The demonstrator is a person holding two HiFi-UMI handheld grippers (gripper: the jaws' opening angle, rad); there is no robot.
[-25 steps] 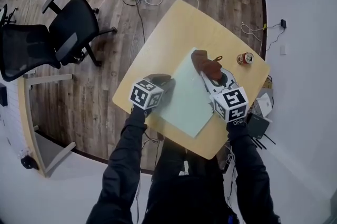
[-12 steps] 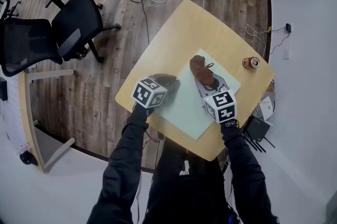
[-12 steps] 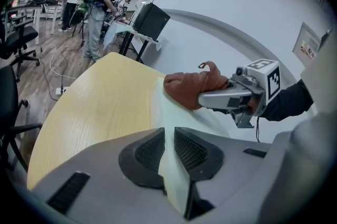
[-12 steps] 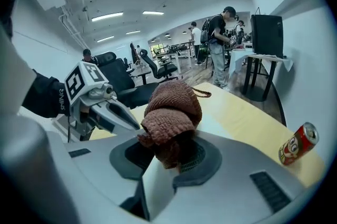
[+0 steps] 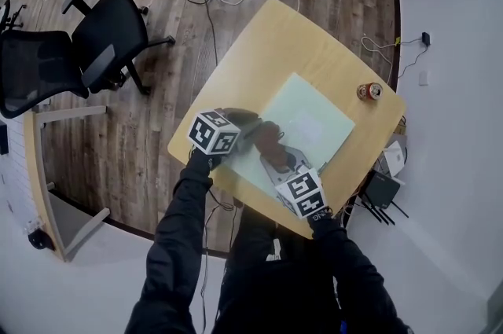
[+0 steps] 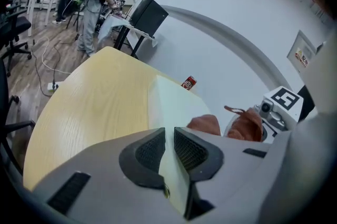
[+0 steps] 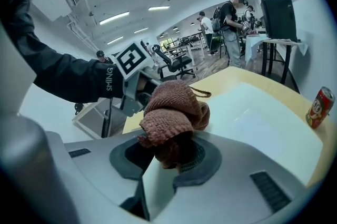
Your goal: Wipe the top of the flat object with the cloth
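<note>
Cloth (image 7: 174,109), clamped in the closed right gripper (image 7: 166,157), rests on the mat (image 5: 310,124) near its front edge. The left gripper (image 6: 167,152) pinches the mat's left edge. The mat's far half lies bare.

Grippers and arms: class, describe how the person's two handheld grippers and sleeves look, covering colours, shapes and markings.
Both the left gripper and right gripper have smooth light-grey shells with dark, mesh-textured pads on the jaws. Each carries a white cube printed with black square markers. The arms wear dark long sleeves; one cuff shows white lettering.
</note>
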